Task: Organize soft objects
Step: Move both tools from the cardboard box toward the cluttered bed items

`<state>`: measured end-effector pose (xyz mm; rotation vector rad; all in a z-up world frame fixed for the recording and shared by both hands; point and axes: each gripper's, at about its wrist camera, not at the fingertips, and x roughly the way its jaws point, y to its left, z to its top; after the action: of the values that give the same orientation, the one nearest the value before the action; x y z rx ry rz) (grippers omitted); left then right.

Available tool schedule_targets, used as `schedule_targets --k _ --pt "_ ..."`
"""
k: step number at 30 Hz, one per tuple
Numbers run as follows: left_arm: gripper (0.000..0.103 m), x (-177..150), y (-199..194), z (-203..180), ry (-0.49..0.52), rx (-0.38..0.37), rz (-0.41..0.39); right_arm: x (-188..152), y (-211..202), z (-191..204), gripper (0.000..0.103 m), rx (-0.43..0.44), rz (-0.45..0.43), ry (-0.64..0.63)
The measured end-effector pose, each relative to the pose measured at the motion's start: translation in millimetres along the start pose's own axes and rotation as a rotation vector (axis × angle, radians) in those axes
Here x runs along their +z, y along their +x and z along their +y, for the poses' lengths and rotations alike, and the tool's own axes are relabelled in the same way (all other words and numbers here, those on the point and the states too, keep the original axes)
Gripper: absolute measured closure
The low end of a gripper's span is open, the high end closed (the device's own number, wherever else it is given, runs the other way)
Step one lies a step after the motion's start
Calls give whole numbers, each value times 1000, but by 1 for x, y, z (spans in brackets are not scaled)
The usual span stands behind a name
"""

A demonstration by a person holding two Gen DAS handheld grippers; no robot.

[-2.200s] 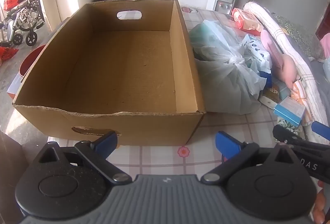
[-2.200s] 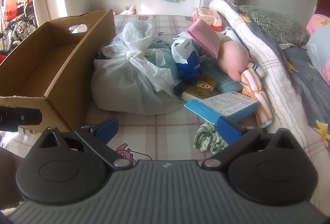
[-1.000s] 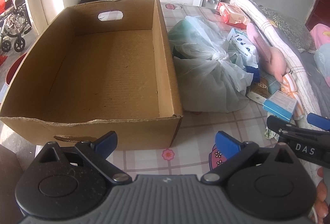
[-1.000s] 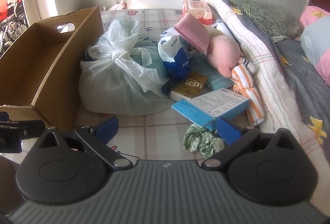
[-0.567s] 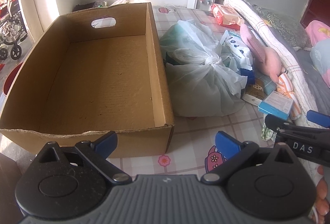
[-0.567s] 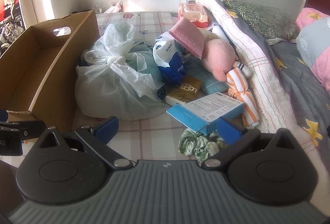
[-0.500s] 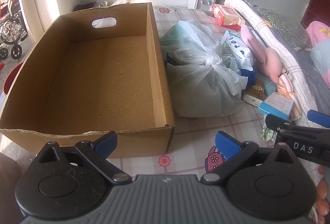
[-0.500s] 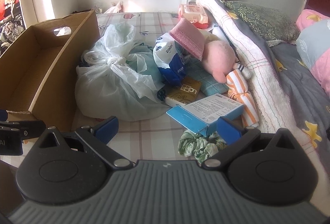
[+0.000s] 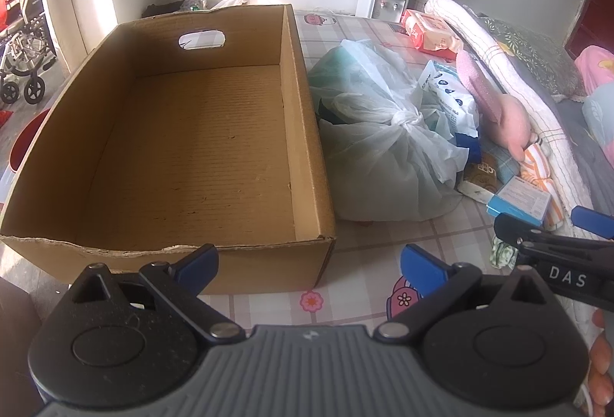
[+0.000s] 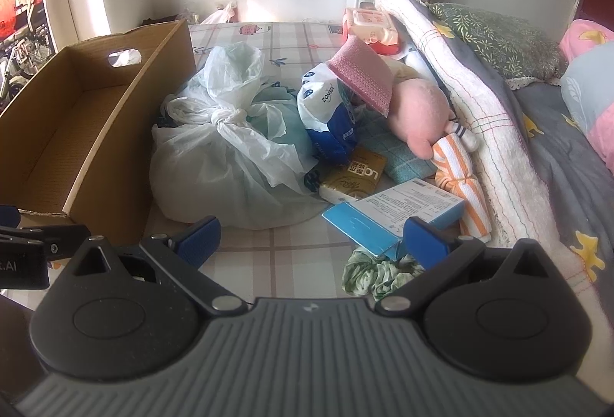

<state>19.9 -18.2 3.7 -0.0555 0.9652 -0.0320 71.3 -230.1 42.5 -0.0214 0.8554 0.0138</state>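
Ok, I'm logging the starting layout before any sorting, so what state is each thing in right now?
cardboard box: open-topped, nothing inside.
plastic bag: knotted shut, full, against the box.
pink plush: lying in the pile.
green scrunchie: loose, crumpled.
blue carton: lying flat.
left gripper: open, holding nothing.
right gripper: open, holding nothing.
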Motion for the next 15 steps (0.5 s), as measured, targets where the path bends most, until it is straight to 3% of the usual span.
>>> schedule_targets --k 15 --pt "1 1 1 2 -6 3 4 3 2 1 1 7 3 -3"
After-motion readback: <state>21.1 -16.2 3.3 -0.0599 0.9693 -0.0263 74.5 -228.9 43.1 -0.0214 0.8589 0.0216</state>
